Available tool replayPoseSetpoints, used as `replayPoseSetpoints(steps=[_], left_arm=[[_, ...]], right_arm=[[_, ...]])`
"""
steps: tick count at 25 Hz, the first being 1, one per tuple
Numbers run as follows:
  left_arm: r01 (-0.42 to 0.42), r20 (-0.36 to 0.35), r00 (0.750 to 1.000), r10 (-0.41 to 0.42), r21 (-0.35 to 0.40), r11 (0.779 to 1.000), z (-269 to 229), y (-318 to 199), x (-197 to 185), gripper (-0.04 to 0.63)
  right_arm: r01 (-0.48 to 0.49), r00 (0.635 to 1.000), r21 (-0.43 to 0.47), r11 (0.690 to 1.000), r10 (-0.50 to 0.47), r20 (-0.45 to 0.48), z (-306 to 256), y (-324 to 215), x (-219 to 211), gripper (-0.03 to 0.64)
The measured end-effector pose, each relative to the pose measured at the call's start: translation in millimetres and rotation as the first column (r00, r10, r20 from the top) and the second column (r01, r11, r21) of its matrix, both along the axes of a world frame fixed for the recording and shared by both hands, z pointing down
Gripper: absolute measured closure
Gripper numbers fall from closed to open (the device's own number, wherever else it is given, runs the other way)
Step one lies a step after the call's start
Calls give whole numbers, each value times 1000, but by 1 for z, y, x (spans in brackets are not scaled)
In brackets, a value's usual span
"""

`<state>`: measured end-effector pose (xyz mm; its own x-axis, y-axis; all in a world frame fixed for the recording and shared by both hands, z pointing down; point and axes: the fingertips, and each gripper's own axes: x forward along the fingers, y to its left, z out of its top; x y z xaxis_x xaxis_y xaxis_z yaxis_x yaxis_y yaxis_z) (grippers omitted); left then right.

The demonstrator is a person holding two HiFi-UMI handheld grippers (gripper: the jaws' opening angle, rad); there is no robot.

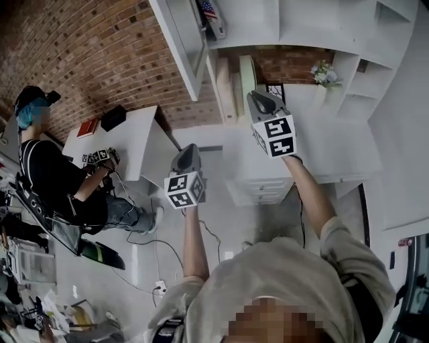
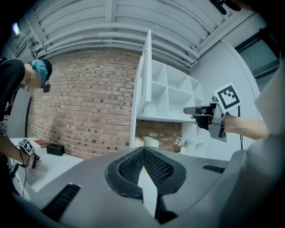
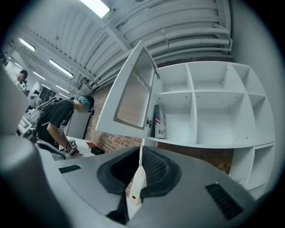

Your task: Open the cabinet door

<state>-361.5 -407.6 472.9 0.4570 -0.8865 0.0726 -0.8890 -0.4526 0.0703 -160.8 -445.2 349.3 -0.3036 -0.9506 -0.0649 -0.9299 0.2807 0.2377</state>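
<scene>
Head view: the cabinet door [image 1: 179,41] stands swung open, up and left of my right hand-held gripper [image 1: 258,99], well apart from it. The left hand-held gripper [image 1: 192,149] is lower. Left gripper view: jaws clenched and empty, door edge-on ahead. Right gripper view: jaws clenched and empty, door above-left.

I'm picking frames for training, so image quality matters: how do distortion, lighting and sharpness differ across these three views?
Head view: evenly lit, fairly sharp, the cabinet door stretched toward the top edge. Left gripper view: strong fisheye, dark corners, brick wall bowed. Right gripper view: same fisheye, ceiling lights blown out, shelves curved.
</scene>
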Motion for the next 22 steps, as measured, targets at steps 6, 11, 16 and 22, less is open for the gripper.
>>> replayPoseSetpoints(steps=[6,11,16,22], left_arm=[[-75,18,997,75,-3,997,-3,-4,69,569],[-104,20,994,104,-9,995,-5,-11,101,569],[-109,23,994,110,-16,994,-6,-19,121,569],[-109,11,994,109,5,994,-10,-30,139,569]], right_arm=[[-65,997,-35,997,67,31,21,14,74,603],[-69,997,-70,995,72,40,40,20,109,603],[-82,995,-84,993,86,43,53,23,135,603],[-89,994,-112,990,95,46,71,23,155,603]])
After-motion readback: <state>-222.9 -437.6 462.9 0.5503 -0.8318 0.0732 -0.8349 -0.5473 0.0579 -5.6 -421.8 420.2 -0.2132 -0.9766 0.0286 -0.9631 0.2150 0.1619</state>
